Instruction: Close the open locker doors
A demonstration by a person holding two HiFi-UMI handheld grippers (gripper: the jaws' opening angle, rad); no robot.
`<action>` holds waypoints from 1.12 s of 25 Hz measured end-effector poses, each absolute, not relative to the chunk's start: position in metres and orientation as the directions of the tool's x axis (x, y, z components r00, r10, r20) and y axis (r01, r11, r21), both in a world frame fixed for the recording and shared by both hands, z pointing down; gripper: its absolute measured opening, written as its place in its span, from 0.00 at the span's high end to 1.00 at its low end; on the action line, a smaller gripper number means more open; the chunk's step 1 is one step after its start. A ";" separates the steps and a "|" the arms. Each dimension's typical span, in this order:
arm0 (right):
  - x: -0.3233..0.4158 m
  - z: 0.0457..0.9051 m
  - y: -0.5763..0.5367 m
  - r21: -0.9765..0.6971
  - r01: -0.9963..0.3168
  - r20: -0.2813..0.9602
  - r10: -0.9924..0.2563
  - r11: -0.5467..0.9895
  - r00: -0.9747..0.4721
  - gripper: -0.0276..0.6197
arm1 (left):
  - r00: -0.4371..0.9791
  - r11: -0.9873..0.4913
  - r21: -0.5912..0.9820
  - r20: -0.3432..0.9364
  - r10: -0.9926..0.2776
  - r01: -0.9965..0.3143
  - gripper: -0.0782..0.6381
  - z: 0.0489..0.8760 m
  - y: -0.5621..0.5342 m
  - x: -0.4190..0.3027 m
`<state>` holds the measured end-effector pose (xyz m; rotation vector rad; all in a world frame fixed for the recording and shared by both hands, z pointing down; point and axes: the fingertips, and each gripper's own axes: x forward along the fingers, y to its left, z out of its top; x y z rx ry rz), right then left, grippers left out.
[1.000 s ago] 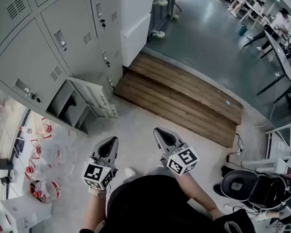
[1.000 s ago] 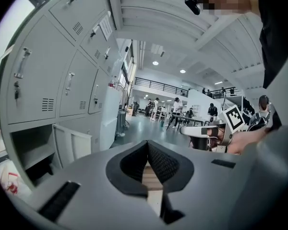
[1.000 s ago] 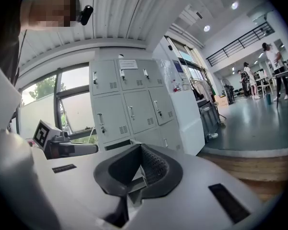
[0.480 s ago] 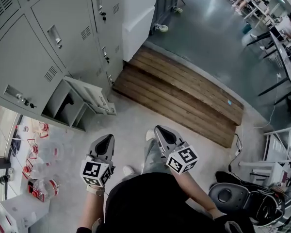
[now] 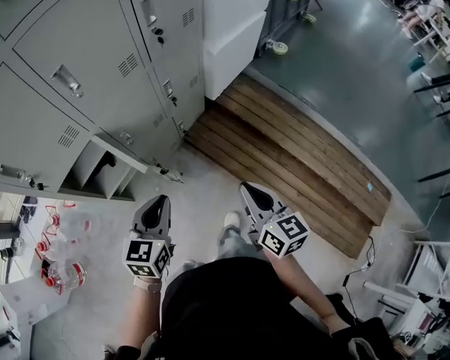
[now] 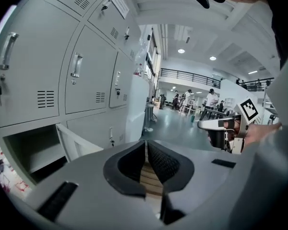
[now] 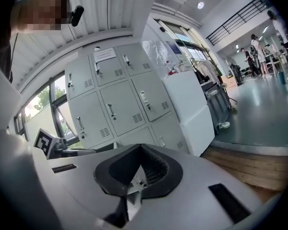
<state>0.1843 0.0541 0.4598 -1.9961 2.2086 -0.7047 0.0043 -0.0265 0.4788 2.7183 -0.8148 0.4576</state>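
Observation:
The grey lockers [image 5: 75,73] fill the upper left of the head view. One bottom-row compartment [image 5: 90,175] stands open, and its door [image 5: 135,160] swings out over the floor. My left gripper [image 5: 160,201] is shut and empty, held a short way in front of that door without touching it. In the left gripper view the door [image 6: 79,145] and the compartment [image 6: 29,150] lie left of the closed left gripper [image 6: 146,150]. My right gripper [image 5: 253,192] is shut on nothing, level with the left one. Past the closed right gripper [image 7: 140,164] I see shut locker doors [image 7: 120,104].
A wooden platform [image 5: 292,156] lies on the floor to the right of the lockers, beside a white cabinet [image 5: 236,28]. Plastic bottles and packs [image 5: 60,265] clutter the floor at the left. My shoe [image 5: 231,220] shows between the grippers. Desks and people [image 5: 427,13] are far off.
I have stepped toward the lockers, so the open compartment and its door now sit closer to the left gripper. Both grippers stay shut and side by side.

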 end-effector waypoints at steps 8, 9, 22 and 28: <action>0.233 0.457 -0.008 -0.430 -0.882 0.216 -0.927 0.191 -0.306 0.91 | 0.592 -0.622 0.095 0.445 -0.672 -0.777 0.86 0.493 -0.080 0.019; 0.235 0.457 -0.013 -0.433 -0.879 0.212 -0.924 0.201 -0.317 0.91 | 0.562 -0.598 0.077 0.455 -0.691 -0.797 0.86 0.496 -0.086 0.017; 0.223 0.479 -0.042 -0.429 -0.880 0.280 -0.897 0.203 -0.343 0.91 | 0.334 -0.421 -0.023 0.571 -0.750 -0.907 0.72 0.567 -0.143 -0.017; 0.218 0.479 -0.049 -0.400 -0.900 0.307 -0.900 0.173 -0.309 0.91 | 0.355 -0.441 -0.004 0.588 -0.727 -0.897 0.68 0.582 -0.154 -0.014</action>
